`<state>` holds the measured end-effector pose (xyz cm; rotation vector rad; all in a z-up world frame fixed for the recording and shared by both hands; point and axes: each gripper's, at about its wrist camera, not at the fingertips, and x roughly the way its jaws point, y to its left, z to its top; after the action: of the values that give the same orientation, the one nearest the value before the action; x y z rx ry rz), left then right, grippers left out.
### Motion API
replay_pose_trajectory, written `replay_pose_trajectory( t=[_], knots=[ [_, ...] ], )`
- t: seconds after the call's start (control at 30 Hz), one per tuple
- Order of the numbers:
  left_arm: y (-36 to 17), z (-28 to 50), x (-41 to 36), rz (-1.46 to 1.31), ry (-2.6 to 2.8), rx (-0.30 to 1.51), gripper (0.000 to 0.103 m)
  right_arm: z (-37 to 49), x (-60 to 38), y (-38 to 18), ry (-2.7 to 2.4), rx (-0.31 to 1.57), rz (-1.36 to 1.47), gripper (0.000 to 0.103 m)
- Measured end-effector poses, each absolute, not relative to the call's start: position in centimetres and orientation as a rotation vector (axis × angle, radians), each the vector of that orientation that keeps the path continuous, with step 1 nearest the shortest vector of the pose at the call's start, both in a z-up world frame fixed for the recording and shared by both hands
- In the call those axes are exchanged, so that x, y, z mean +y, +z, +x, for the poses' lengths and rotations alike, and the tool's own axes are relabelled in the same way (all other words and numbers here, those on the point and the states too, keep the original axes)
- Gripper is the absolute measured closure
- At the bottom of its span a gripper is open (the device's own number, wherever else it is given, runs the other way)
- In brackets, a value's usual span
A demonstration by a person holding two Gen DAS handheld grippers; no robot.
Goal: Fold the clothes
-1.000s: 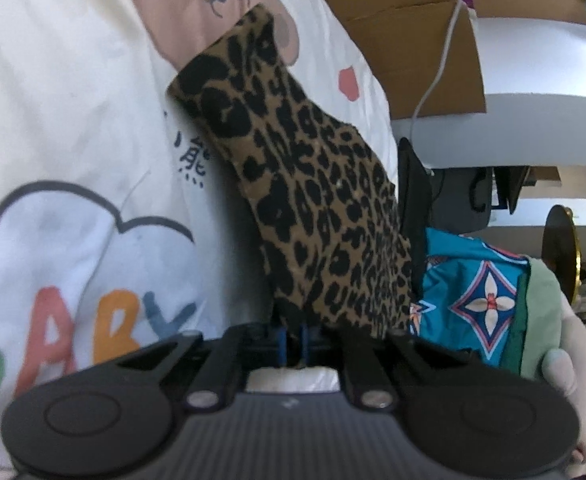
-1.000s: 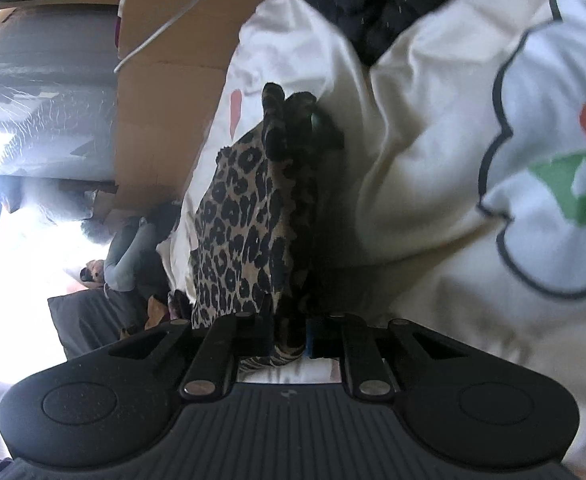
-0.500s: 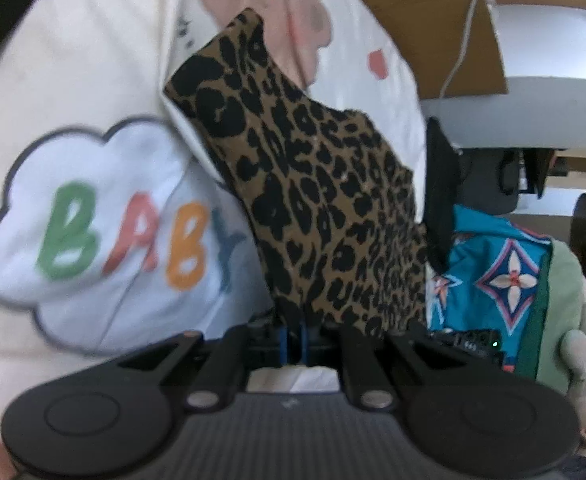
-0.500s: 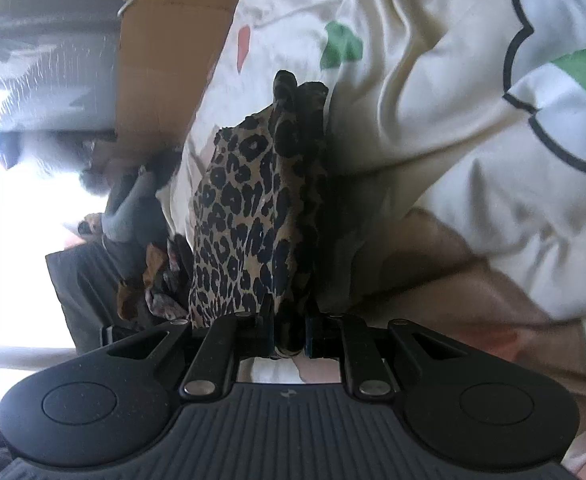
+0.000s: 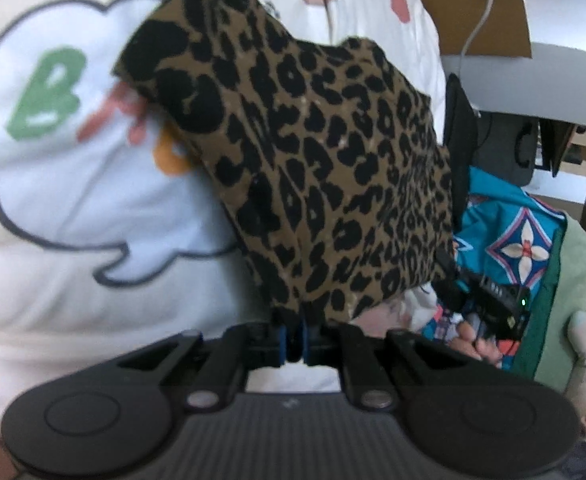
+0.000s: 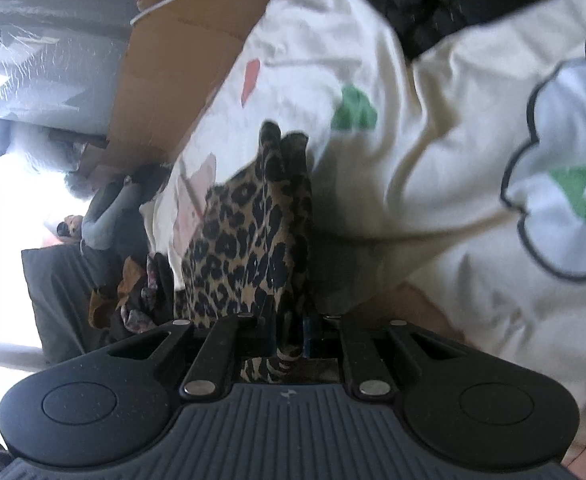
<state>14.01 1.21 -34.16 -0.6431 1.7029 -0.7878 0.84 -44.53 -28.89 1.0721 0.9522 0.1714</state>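
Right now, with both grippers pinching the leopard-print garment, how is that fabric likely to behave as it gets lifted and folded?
Probably floppy: the leopard-print garment hangs in soft folds from the left gripper instead of holding a shape. Likely light, since the right gripper carries it by a thin pinched edge. It may sag or bunch over the cream quilt.

The garment (image 5: 313,168) rising just ahead of the black left gripper (image 5: 293,340) is tan-brown with black leopard spots. Behind it and to that gripper's left lies a cream blanket (image 5: 73,288) bearing a pale blue cloud outlined in grey, with green, coral and orange letters. To the gripper's right sits teal cloth (image 5: 509,232) printed with a cream flower in a navy diamond, edged in pale green. Ahead of the black right gripper (image 6: 291,336), the same leopard print stands against cream with green and red patches.
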Motion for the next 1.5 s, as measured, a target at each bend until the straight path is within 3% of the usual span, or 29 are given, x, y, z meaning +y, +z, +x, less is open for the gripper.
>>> replay_pose_trajectory(
  t=[0.33, 0.73, 0.9, 1.0, 1.1, 1.2, 1.43, 1.5],
  knots=[
    [-34.3, 12.5, 0.0, -0.556, -0.873, 1.782, 0.096, 3.5, -47.6, -27.6, 0.124, 0.897, 1.014, 0.094],
    [-33.0, 13.4, 0.2, -0.565, -0.932, 1.742, 0.097, 6.7, -49.9, -26.1, 0.060, 0.851, 0.967, 0.094],
    [-32.0, 15.0, 1.1, -0.602, -0.939, 1.666, 0.088, 7.2, -50.8, -25.9, 0.025, 0.848, 0.951, 0.094],
    [-31.5, 16.6, 1.3, -0.616, -0.937, 1.613, 0.088, 6.9, -51.3, -26.6, -0.025, 0.856, 0.967, 0.094],
    [-30.9, 17.8, 0.9, -0.592, -0.944, 1.573, 0.088, 5.6, -51.3, -27.8, -0.050, 0.855, 1.023, 0.084],
    [-30.7, 18.5, -0.2, -0.555, -0.944, 1.540, 0.087, 4.3, -51.0, -29.0, -0.050, 0.860, 1.087, 0.067],
    [-29.7, 19.7, -2.2, -0.489, -0.925, 1.469, 0.082, 2.4, -49.1, -31.1, -0.005, 0.907, 1.185, 0.063],
    [-29.7, 20.2, -2.4, -0.487, -0.911, 1.450, 0.076, 2.1, -48.3, -31.6, 0.021, 0.913, 1.206, 0.063]
  ],
)
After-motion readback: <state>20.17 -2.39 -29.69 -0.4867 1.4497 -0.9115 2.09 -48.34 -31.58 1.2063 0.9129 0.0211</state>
